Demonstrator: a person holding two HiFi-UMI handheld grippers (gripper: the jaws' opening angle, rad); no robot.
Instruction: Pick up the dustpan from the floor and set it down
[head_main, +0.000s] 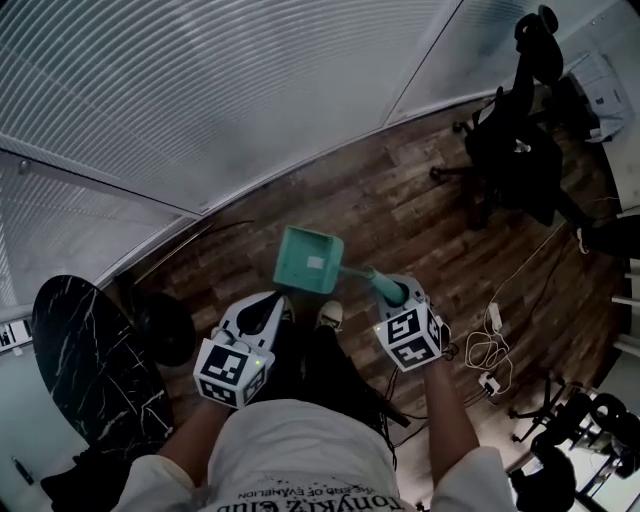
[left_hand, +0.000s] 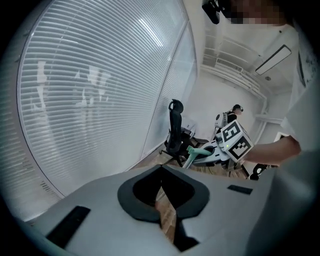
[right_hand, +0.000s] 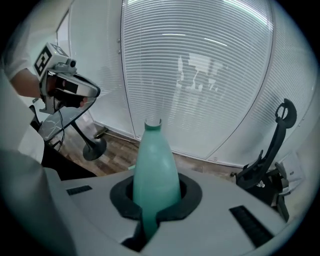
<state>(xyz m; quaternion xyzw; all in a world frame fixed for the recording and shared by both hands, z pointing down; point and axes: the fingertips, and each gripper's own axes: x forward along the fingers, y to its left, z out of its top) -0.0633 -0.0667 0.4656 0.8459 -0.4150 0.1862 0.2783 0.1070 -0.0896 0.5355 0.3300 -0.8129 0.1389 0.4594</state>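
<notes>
The teal dustpan (head_main: 308, 260) hangs above the wood floor in the head view, its pan tilted away from me. My right gripper (head_main: 392, 291) is shut on its teal handle (right_hand: 152, 167), which rises between the jaws toward the blinds in the right gripper view. The handle (left_hand: 201, 151) and right gripper (left_hand: 222, 148) also show far off in the left gripper view. My left gripper (head_main: 274, 306) is at the left, apart from the dustpan; its jaws (left_hand: 161, 172) meet at the tips with nothing between them. It shows at the upper left of the right gripper view as the left gripper (right_hand: 75, 90).
A black office chair (head_main: 515, 140) stands at the upper right. A round black marble table (head_main: 85, 370) with a dark round base (head_main: 165, 325) is at the left. Cables and a power strip (head_main: 490, 340) lie on the floor at the right. White blinds (head_main: 220, 90) cover the wall ahead.
</notes>
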